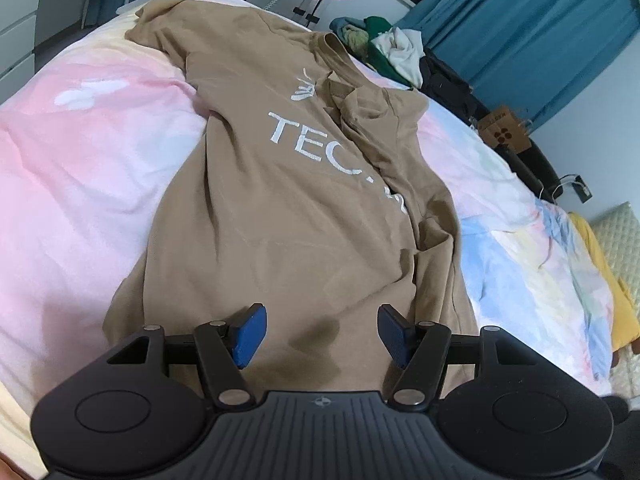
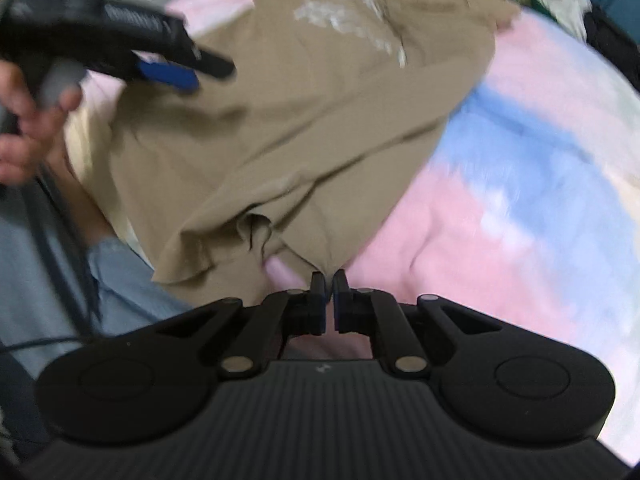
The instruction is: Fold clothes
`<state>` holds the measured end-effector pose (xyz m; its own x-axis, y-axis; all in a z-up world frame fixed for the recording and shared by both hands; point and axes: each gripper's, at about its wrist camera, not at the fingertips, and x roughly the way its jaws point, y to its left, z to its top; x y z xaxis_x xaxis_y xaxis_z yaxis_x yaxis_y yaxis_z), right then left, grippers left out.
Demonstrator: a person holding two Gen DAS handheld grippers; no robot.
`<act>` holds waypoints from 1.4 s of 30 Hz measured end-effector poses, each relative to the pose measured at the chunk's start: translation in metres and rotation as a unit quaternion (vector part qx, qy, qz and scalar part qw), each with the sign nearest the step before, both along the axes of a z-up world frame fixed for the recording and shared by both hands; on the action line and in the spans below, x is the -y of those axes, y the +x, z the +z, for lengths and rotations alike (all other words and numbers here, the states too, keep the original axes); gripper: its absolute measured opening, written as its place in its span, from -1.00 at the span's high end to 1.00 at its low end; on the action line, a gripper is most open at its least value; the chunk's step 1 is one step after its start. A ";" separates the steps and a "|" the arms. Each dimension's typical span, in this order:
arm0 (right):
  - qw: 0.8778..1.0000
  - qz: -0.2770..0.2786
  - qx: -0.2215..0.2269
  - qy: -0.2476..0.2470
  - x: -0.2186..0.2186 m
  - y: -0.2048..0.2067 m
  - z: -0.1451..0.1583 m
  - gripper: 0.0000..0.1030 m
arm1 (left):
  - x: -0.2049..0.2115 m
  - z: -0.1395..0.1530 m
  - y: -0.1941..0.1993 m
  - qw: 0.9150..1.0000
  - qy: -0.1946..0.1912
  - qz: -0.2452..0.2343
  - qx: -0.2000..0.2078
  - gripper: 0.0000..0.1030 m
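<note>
Tan T-shirt [image 1: 280, 208] is laid on the bed, on a pastel pink/blue/yellow duvet [image 1: 80, 168], printed side up; white lettering "TEC..." [image 1: 316, 148] and a small white logo above it are seen, rest of the print is covered by a flap of the shirt's own fabric folded in from the right side. Collar [image 1: 332, 46] is at the far end, hem at the near end. A darker patch [image 1: 320, 344] is seen on the fabric near the hem. Left tongs [image 1: 320, 336] are released, blue pads spread wide, held over the hem area; contact with the cloth cannot be told. Right tongs [image 2: 329, 286] are clenched on a corner of the T-shirt [image 2: 280, 128], fabric drawn to a point between the pads and rumpled just behind the pinch. In the right wrist view, heavily blurred, the left tongs [image 2: 176, 74] are seen at upper left over the shirt's other side, gripped by the person's hand [image 2: 24, 128]; a blue sleeve [image 2: 120, 272] is seen at the lower left beside the shirt. Pile of other clothes [image 1: 384, 48] (green, white, dark) sits at the far edge of the bed, past the collar. Teal curtains [image 1: 540, 32] are behind it, a cardboard box [image 1: 504, 132] at the right, white drawers [image 1: 20, 32] at the far left.
</note>
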<state>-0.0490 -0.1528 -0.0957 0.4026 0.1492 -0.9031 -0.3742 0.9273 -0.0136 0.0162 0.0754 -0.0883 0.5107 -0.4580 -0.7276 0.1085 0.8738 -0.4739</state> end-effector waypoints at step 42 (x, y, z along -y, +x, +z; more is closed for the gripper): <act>0.887 -0.280 0.185 0.318 0.074 0.176 -0.053 -0.60 | -0.093 -0.032 0.304 0.950 0.014 0.284 0.128 -0.12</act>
<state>0.1273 -0.2264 -0.1484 0.8257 0.2635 -0.4988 0.0690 0.8304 0.5529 0.3198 0.1685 -0.1205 0.8319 -0.0375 -0.5536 -0.2755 0.8381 -0.4708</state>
